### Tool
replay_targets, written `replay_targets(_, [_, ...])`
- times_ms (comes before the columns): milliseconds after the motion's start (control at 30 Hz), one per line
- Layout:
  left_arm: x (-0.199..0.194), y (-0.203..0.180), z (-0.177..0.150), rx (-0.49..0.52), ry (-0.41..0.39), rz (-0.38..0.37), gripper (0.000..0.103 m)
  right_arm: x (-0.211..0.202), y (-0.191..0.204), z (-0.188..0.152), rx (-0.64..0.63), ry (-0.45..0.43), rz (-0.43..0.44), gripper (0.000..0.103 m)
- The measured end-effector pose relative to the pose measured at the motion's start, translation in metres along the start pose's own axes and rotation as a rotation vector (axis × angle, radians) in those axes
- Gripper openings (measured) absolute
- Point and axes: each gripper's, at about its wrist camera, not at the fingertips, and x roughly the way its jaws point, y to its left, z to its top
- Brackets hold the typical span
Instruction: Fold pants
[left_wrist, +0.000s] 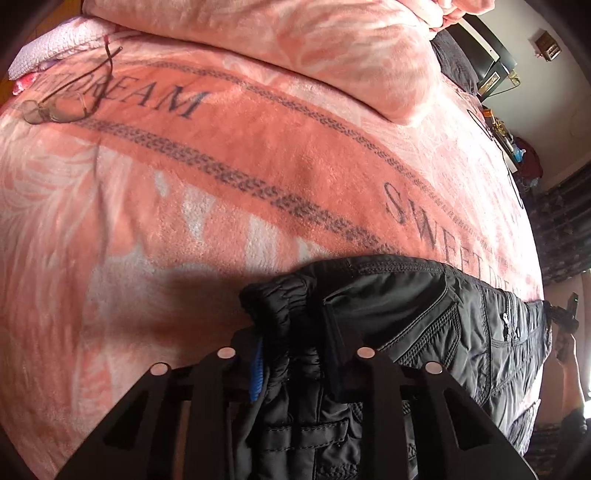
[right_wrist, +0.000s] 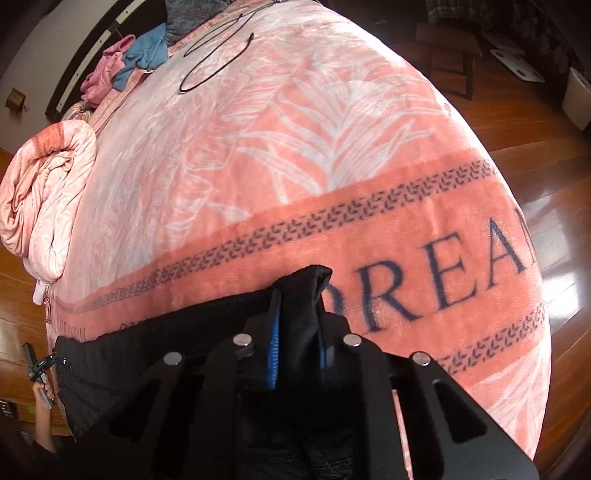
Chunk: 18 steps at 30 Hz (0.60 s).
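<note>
Black quilted pants hang stretched between my two grippers above a pink bed blanket. My left gripper is shut on a bunched elastic end of the pants, with zip pockets showing to its right. In the right wrist view my right gripper is shut on the other end of the pants, whose black cloth runs off to the left toward the other gripper.
Eyeglasses lie on the blanket at far left. A folded pink quilt sits at the bed's edge. A black cord and a pile of clothes lie at the far end. Wooden floor surrounds the bed.
</note>
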Motion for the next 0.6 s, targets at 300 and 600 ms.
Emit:
replay_targets(300, [-0.047, -0.019, 0.0, 0.004, -0.089, -0.01, 0.019, -0.111, 0.03, -0.025, -0.026, -0.134, 0.014, 0.008])
replay_targets(600, [-0.133, -0.05, -0.013, 0.087, -0.224, -0.083, 0.019, -0.232, 0.049, -0.085, -0.05, -0.244, -0.021, 0.007])
